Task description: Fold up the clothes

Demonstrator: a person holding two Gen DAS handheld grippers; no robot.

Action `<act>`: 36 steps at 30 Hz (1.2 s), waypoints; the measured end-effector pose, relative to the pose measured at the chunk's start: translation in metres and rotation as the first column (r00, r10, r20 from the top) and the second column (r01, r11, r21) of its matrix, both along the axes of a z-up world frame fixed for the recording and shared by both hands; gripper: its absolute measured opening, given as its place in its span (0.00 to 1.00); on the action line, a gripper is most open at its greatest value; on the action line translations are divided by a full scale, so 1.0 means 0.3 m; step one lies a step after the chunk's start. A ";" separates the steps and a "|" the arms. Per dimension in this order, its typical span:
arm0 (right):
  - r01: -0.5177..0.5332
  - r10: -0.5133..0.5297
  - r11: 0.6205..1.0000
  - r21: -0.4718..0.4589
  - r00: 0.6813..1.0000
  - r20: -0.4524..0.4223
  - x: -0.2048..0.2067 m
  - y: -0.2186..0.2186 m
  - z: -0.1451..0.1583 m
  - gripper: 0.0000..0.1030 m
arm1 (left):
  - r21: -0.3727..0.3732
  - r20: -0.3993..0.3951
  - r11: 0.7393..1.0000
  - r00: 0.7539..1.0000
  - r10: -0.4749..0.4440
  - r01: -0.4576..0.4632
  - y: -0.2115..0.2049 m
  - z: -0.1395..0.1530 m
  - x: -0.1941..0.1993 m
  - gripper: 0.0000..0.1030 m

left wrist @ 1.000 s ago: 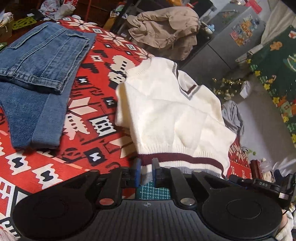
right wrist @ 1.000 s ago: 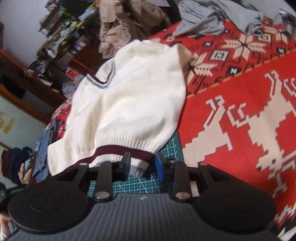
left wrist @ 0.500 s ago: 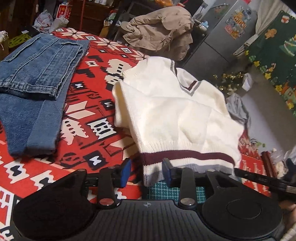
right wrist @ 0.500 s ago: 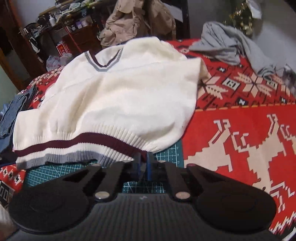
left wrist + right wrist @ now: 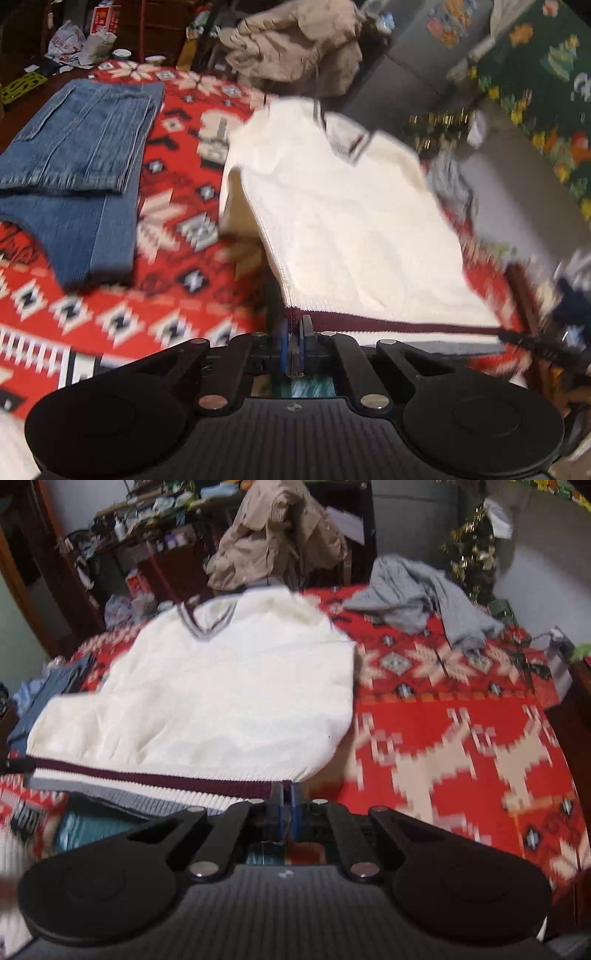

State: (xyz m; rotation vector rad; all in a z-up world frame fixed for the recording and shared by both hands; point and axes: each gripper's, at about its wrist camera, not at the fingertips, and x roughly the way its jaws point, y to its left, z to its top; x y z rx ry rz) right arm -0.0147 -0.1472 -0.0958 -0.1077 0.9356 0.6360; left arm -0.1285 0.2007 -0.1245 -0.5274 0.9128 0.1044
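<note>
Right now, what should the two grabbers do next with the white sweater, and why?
Probably lift the hem and carry it toward the collar. The left gripper and right gripper each pinch a bottom corner of the sweater, stretching the hem taut.

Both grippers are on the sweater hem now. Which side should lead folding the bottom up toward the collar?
Neither alone, probably both together. The left gripper and right gripper are each shut on opposite corners of the sweater hem, which is stretched taut between them, so an even lift toward the collar looks best.

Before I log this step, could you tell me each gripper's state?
Left gripper: closed on the sweater hem.
Right gripper: closed on the same hem.
</note>
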 end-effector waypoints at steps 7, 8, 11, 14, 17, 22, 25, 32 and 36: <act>0.031 -0.033 0.999 -0.027 0.996 -0.079 -0.084 -0.041 -0.140 0.04 | 0.006 -0.088 1.000 0.996 0.012 -0.012 -0.041 -0.127 -0.031 0.06; 0.035 -0.037 0.999 -0.023 0.996 -0.087 -0.086 -0.045 -0.148 0.04 | -0.004 -0.078 1.000 0.997 0.023 -0.024 -0.036 -0.125 -0.035 0.07; 0.074 -0.068 0.996 0.046 0.989 -0.130 -0.070 -0.079 -0.146 0.12 | -0.032 -0.038 0.997 0.997 0.065 -0.066 -0.019 -0.113 -0.049 0.20; 0.126 -0.109 0.987 0.104 0.983 -0.148 -0.047 -0.112 -0.134 0.35 | -0.060 -0.009 0.994 0.996 0.090 -0.090 -0.011 -0.109 -0.055 0.32; 0.144 -0.125 0.984 0.103 0.977 -0.173 -0.035 -0.108 -0.148 0.37 | -0.064 -0.018 0.993 0.995 0.095 -0.096 -0.022 -0.120 -0.042 0.32; 0.119 -0.104 0.990 0.082 0.980 -0.167 -0.049 -0.064 -0.177 0.36 | -0.040 -0.027 0.996 0.997 0.078 -0.079 -0.045 -0.143 -0.028 0.31; 0.095 -0.084 0.993 0.074 0.986 -0.145 -0.054 -0.044 -0.179 0.28 | -0.044 -0.025 0.997 0.998 0.064 -0.065 -0.054 -0.146 -0.024 0.14; 0.033 -0.032 0.999 0.029 0.998 -0.058 -0.079 -0.057 -0.103 0.06 | 0.010 -0.051 0.999 0.998 0.048 -0.047 0.003 -0.074 -0.072 0.06; 0.057 -0.054 0.998 0.040 0.996 -0.074 -0.081 -0.146 -0.063 0.06 | -0.007 -0.104 0.999 0.994 0.038 -0.039 0.040 -0.074 -0.107 0.06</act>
